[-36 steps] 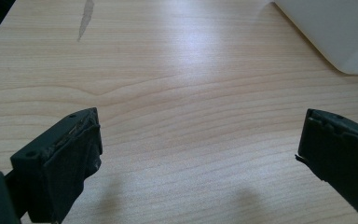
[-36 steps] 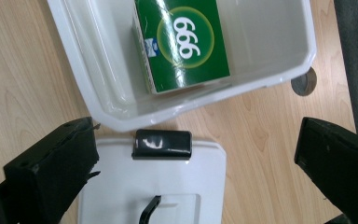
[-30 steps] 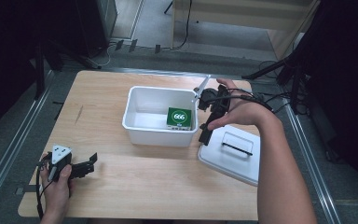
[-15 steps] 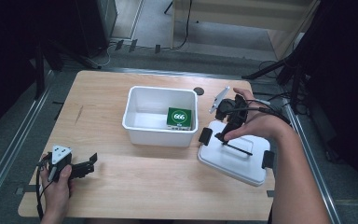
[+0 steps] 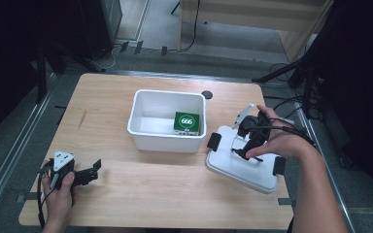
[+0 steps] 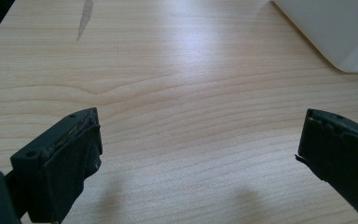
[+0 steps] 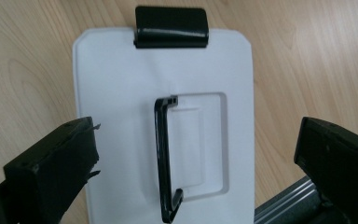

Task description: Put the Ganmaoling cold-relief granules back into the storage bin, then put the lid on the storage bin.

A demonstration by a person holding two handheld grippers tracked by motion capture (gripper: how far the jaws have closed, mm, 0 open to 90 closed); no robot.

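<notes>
Lowered since before, right gripper [image 5: 241, 151] hovers jaws apart over lid [image 7: 121, 93] handle [image 7: 165, 158]; lid's near edge cut off. Left gripper [image 5: 90, 172] jaws apart.

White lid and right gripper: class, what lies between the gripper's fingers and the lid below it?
In the right gripper view, the lid's raised black handle stands between the open right gripper and the lid; nothing else intervenes.

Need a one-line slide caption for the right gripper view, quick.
Open right gripper poised above the white lid, its jaws straddling the raised black handle.
</notes>
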